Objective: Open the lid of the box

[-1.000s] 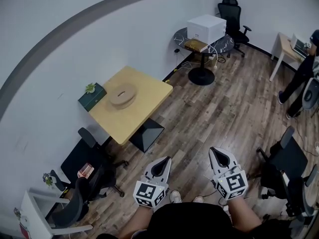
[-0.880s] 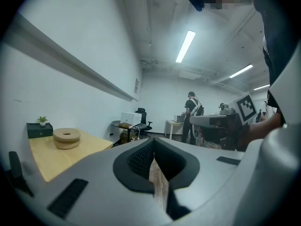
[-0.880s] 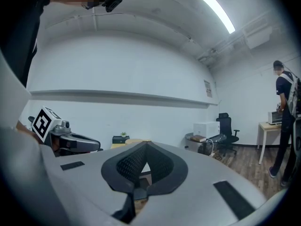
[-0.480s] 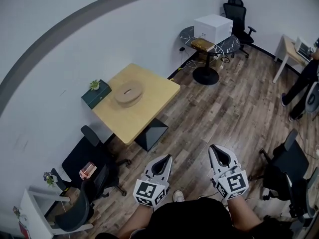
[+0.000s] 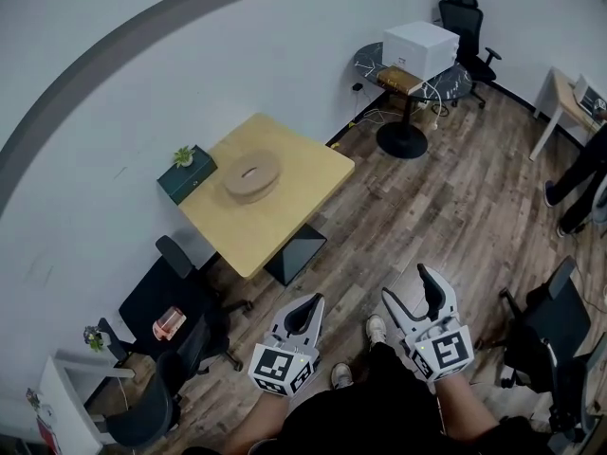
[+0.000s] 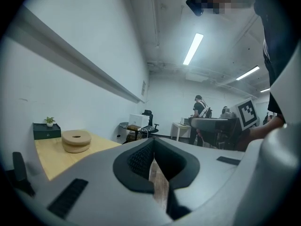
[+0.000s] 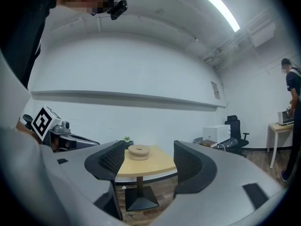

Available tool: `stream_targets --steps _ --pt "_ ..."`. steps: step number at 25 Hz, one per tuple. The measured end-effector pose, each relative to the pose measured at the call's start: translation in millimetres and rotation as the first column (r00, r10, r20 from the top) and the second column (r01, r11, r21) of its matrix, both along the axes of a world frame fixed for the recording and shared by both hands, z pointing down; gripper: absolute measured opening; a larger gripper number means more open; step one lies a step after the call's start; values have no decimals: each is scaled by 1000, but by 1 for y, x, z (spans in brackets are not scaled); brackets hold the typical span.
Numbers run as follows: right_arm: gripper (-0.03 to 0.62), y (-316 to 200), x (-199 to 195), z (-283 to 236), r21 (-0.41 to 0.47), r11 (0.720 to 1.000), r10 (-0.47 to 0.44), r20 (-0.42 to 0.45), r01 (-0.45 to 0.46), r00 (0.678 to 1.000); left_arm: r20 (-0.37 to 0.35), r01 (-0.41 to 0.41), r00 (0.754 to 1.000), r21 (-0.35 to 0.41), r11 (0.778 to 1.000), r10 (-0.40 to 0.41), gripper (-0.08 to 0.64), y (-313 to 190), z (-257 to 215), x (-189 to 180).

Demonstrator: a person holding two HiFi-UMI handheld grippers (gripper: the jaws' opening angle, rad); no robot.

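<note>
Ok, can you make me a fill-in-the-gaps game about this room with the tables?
1. The round wooden box sits on the ___ yellow table.
2. On top of the dark green box stands a little ___.
3. The white box rests on a ___ black table.
4. The left claw is shut and holds ___.

Missing words: square; plant; round; nothing.

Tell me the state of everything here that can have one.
Left claw, shut, empty.
Right claw, opening, nothing between its jaws.
Round wooden box, lid on, sitting on the table.
Green box, closed, small plant on top.
</note>
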State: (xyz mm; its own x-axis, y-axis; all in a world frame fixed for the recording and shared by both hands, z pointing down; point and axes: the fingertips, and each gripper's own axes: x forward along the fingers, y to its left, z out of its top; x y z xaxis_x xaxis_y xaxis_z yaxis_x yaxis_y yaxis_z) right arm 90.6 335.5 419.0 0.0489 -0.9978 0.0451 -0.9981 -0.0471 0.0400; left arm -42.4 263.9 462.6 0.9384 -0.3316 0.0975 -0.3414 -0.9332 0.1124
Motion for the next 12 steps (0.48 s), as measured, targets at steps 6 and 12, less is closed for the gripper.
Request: stream_targets --steps 6,12 --pt "414 -47 35 -1 28 999 -26 -1 26 1000 23 37 999 5 999 -37 18 -35 3 29" --pt "416 -96 72 -5 10 992 -122 -23 122 992 31 114 993 28 993 -115 18 -76 -7 60"
